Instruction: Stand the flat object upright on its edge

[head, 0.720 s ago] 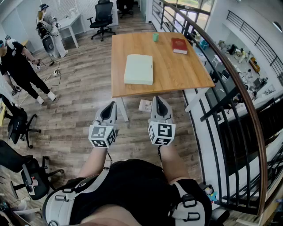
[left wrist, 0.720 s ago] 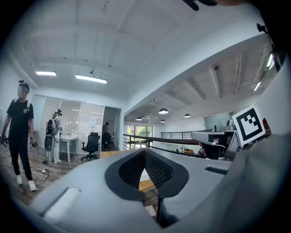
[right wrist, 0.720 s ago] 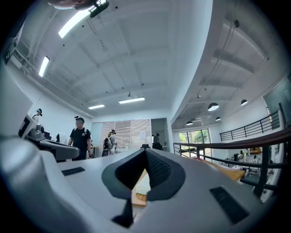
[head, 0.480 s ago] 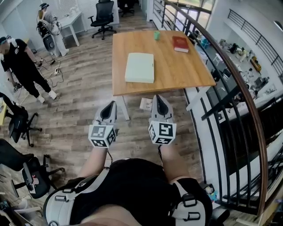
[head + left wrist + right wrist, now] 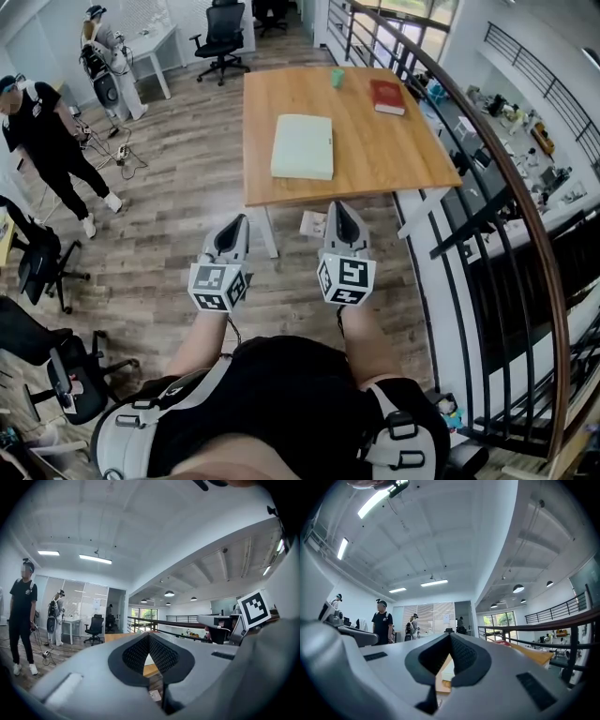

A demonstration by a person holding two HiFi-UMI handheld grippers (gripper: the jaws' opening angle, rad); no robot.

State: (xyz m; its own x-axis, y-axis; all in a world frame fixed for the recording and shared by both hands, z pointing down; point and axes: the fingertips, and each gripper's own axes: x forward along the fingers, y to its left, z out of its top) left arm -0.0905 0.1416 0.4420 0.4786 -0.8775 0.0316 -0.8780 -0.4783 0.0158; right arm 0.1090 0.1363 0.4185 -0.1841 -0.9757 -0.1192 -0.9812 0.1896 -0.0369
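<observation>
Pale-green flat rectangular pad [image 5: 303, 146] — flat on brown wooden table [image 5: 394, 150].
Left gripper [image 5: 238, 222], right gripper [image 5: 338, 207] — both closed, empty.

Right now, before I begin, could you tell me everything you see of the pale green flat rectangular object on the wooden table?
The pale green flat rectangular object is a thin slab with rounded corners and a plain, matte top. Its material cannot be told; it looks smooth, like plastic or card. It lies flat on its broad face, not yet on edge, with its long sides running away from the person. It rests on the left-centre of the wooden table, nearer the front edge. Only the table touches it; nothing lies on it.
</observation>
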